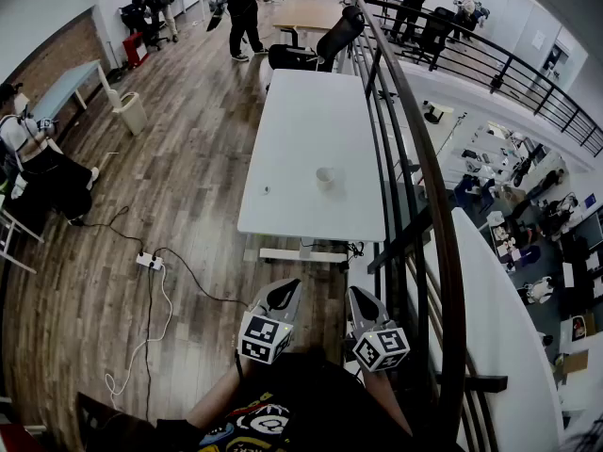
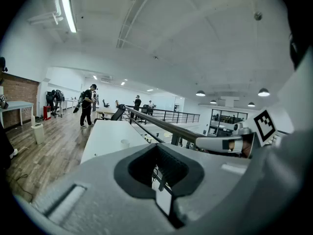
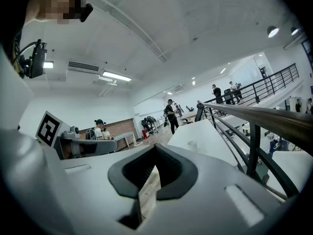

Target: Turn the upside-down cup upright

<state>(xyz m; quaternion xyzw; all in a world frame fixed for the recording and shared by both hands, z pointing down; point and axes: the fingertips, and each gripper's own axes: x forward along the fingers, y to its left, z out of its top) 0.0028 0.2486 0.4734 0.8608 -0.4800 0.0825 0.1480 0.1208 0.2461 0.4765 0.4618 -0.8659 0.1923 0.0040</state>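
**Cup sits on the table, and nobody has touched it yet**

The left gripper and the right gripper are side by side, close to the person's body. Both point forward and a little down. On each one the jaws are pressed together, with nothing between them. Both grippers are empty.

Past them is some wooden floor, where a white power strip lies with its cords. Next comes a long white table, which runs along a dark railing. The cup stands alone on the table, near the end closest to the person and on the railing side. It is well apart from both grippers. It looks so small from here that I cannot tell which way up it is.

More people stand far off at the back of the room.

I think the job has not started. The person has to walk up to the table, open a gripper, take the cup, turn it over and set it down.
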